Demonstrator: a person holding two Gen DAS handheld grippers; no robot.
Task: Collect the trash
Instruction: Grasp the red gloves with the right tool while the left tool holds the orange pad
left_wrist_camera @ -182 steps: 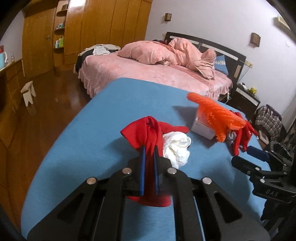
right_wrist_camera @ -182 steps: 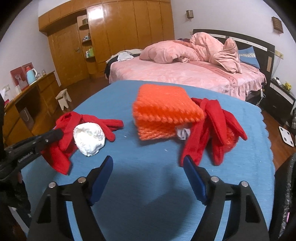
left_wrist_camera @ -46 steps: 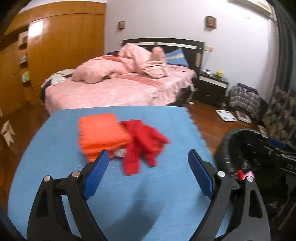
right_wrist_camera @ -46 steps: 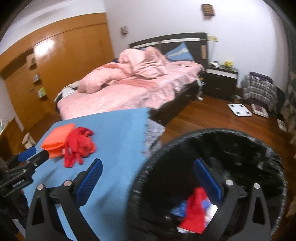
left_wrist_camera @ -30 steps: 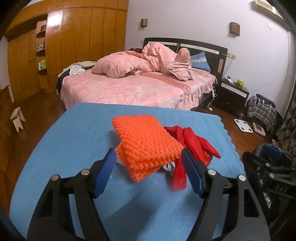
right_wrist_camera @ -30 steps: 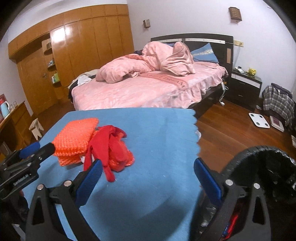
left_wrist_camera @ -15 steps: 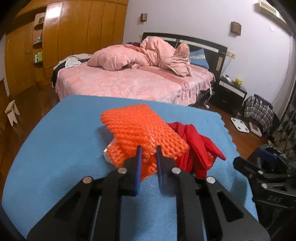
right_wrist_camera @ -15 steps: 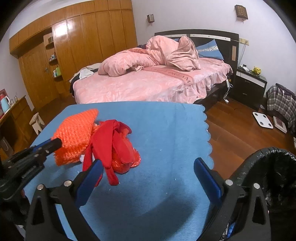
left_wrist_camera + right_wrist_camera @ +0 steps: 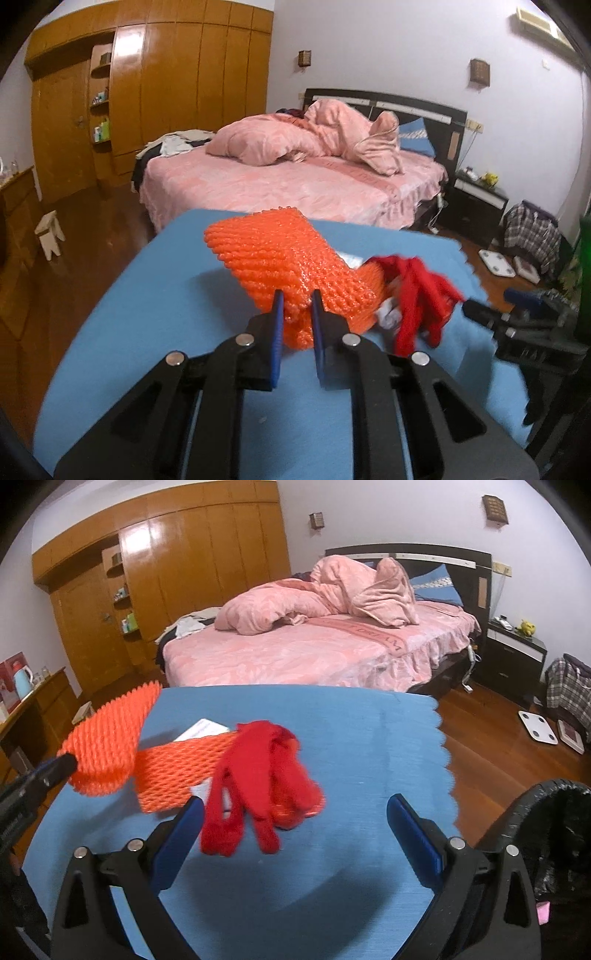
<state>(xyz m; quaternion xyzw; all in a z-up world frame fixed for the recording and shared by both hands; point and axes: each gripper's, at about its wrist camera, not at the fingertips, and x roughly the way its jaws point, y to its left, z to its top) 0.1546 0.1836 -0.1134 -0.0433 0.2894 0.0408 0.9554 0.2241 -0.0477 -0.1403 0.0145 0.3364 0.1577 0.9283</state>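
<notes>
My left gripper [image 9: 295, 306] is shut on the near edge of an orange foam net [image 9: 280, 254] and holds its top flap lifted off the blue table [image 9: 155, 295]. The net also shows in the right wrist view [image 9: 110, 746], pinched by the left gripper [image 9: 62, 766]. A red bag [image 9: 417, 291] lies just right of the net, and in the right wrist view [image 9: 258, 768] it hangs over the net's lower part. A white carton [image 9: 201, 729] lies under the net. My right gripper [image 9: 295, 827] is open and empty, hovering just in front of the red bag.
A black trash bin [image 9: 554, 849] stands off the table's right edge, with scraps inside. A pink bed [image 9: 314, 642] lies beyond the table. A wooden wardrobe [image 9: 166, 572], a stool [image 9: 50, 232] and a nightstand [image 9: 513, 653] stand around the wooden floor.
My left gripper, shut on the orange net, has lifted its flap off the table. The red bag has shifted. My right gripper has moved closer to the red bag, still open.
</notes>
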